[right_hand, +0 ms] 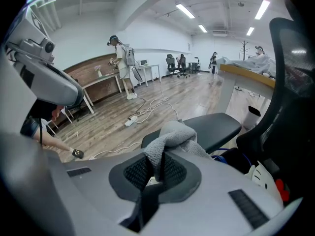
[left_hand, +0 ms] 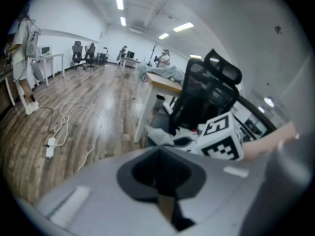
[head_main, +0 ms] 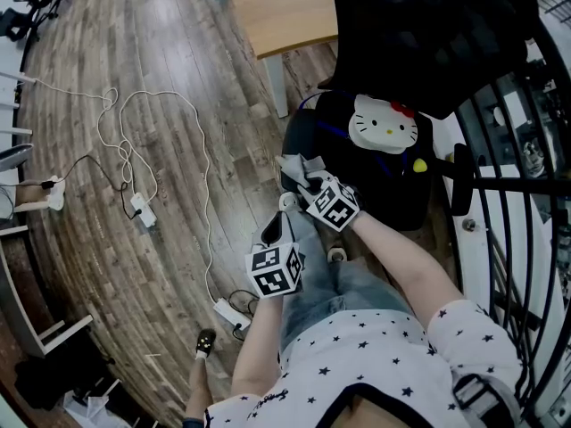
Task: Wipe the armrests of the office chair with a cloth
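Only the right gripper view shows the right gripper's fingers pinching the grey, nubby cloth, bunched at the near end of the black armrest. In the head view its marker cube hides that grip, with the cloth at the cube's 11 o'clock. The left gripper's fingers are closed and empty.

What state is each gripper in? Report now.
Left gripper: closed, holding nothing.
Right gripper: closed on the cloth.

Bright ceiling strip lights; floor glare; fisheye edges dark, blurred.
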A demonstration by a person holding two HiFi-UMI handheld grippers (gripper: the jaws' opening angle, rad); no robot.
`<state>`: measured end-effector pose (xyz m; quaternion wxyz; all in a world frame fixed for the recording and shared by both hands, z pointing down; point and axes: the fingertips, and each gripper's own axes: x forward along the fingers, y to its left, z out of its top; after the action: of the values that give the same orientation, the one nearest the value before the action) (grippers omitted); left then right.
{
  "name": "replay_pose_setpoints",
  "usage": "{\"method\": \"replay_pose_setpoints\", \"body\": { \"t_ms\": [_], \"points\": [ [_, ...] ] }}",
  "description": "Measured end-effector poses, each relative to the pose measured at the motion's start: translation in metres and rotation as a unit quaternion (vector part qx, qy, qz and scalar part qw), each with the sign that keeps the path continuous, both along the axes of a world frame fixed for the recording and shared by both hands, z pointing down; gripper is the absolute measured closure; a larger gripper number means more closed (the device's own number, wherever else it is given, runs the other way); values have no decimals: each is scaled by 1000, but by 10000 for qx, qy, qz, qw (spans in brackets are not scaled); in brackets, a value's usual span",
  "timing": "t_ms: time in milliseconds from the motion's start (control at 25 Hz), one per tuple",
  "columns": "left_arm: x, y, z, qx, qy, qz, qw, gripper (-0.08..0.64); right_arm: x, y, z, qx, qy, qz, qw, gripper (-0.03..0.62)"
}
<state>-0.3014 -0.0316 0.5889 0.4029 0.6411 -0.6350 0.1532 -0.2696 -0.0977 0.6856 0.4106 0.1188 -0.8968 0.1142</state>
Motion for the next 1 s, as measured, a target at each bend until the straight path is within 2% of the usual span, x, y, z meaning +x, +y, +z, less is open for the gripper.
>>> {"method": "replay_pose_setpoints", "body": {
  "t_ms": [200, 640, 1000],
  "points": [
    [1, 9, 0, -21, 16, -18, 10000, 554, 0, 14, 0, 104, 27, -139, 9998, 565],
    [5, 15, -4, -12, -26, 57, 10000, 554, 2, 28, -1, 12, 71, -245, 9997, 565],
    [14, 2, -16, 103, -81, 287, 9995, 554, 14, 22, -39, 121, -362, 349, 9987, 565]
  ]
}}
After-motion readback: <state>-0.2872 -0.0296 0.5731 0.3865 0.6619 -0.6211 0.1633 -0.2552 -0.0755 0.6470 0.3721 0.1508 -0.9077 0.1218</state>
